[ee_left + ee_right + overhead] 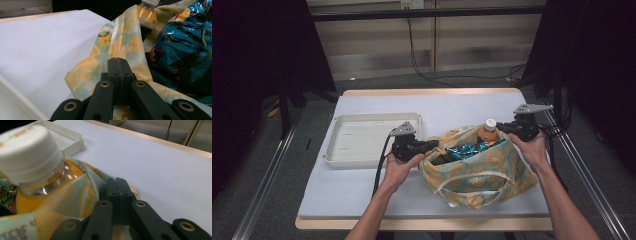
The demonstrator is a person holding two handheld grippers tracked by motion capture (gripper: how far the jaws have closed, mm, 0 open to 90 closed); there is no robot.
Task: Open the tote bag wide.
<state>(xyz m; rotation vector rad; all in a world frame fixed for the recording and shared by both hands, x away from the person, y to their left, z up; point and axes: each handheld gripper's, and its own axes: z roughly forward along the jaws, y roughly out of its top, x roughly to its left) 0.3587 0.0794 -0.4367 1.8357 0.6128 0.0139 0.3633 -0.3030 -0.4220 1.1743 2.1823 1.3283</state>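
Left gripper (428,146): jaws closed on left rim of the lemon-print bag (482,172). Right gripper (504,128): jaws closed on right rim. Bag: on bench (362,185), holds orange bottle (487,132), blue foil packet (467,149). White tray (362,137): left of bag.

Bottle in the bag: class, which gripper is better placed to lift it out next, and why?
Probably the right gripper: it grips the bag rim right beside the bottle. The left gripper pinches the opposite rim, across the blue packet.
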